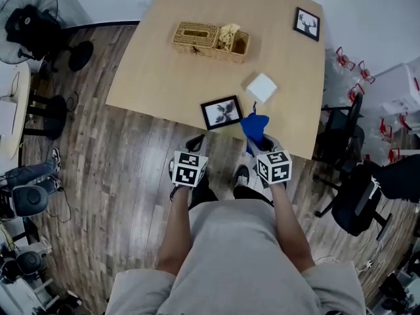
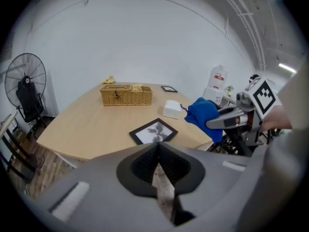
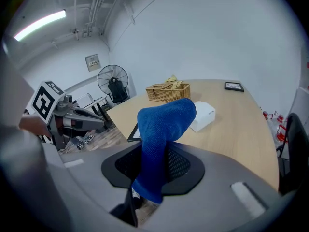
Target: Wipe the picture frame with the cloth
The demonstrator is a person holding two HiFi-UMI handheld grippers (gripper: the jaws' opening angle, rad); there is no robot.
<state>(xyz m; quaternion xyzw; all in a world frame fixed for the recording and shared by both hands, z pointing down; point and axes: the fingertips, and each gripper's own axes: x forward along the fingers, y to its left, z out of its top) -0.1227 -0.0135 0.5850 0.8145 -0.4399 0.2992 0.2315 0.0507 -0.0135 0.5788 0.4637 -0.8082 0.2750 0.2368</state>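
Nearest, at 6 o'clock, grey-shirted torso (image 1: 230,254), both forearms stretched forward. Ahead at 11 o'clock, left hand-held gripper (image 1: 195,143) over the floor just short of the pale wooden table (image 1: 164,71), jaws closed tip to tip with nothing between them. At 1 o'clock, right hand-held gripper (image 1: 260,143) clamped on a bright blue terry cloth (image 1: 254,128), bunched above the jaws. Black-framed flower picture (image 1: 222,112) flat by the table's near edge, just beside the cloth at its 9 o'clock. Small white box (image 1: 262,87) at the picture's 1 o'clock.
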